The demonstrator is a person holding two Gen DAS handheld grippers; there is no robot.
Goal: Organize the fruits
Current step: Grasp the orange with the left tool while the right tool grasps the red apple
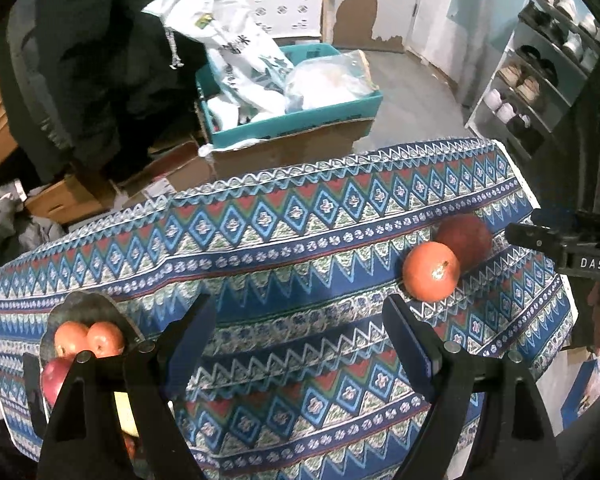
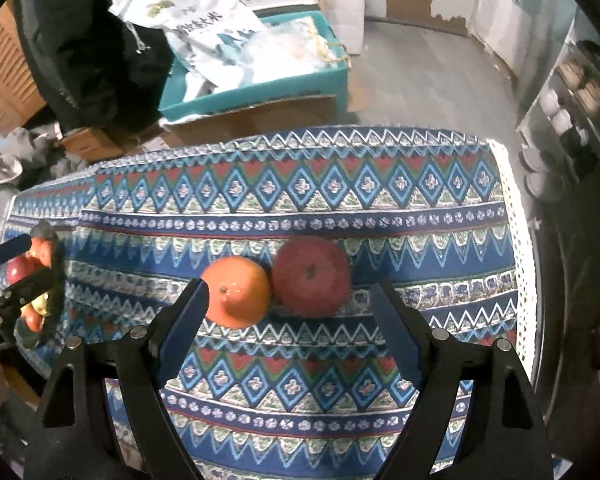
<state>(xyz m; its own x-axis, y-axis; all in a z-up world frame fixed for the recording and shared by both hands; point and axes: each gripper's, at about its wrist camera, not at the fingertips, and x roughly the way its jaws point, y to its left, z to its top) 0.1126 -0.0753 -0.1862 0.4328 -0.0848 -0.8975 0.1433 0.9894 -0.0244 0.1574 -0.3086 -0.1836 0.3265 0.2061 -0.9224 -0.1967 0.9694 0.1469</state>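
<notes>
- Fruit first: on my right wrist view, an orange (image 2: 236,297) and a red apple (image 2: 311,276) lie touching each other on the patterned tablecloth (image 2: 300,400), just ahead of my right gripper (image 2: 290,312).
- Right tongs are released, jaws spread wide with nothing between the pads; the orange sits just beside the left fingertip (image 2: 194,300), the apple between the two fingers but farther out.
- My left gripper (image 1: 300,328) is also released and empty, hanging over bare cloth; the orange (image 1: 431,271) and apple (image 1: 466,242) lie ahead and to its right.
- A dark fruit dish (image 1: 80,308) at the cloth's left edge holds two small oranges (image 1: 88,338), a red apple (image 1: 54,376) and something yellow, partly hidden behind my left finger.
- Nothing stands between the right tongs and the loose pair.
- Beyond the table I see a teal box (image 1: 300,120) stuffed with white printed bags (image 1: 236,44), cardboard cartons, and a shoe rack (image 1: 540,80) on the right.
- The right gripper's body, seen from the left camera, reads "DAS" (image 1: 592,264); the bag's print is too blurred to read.
</notes>
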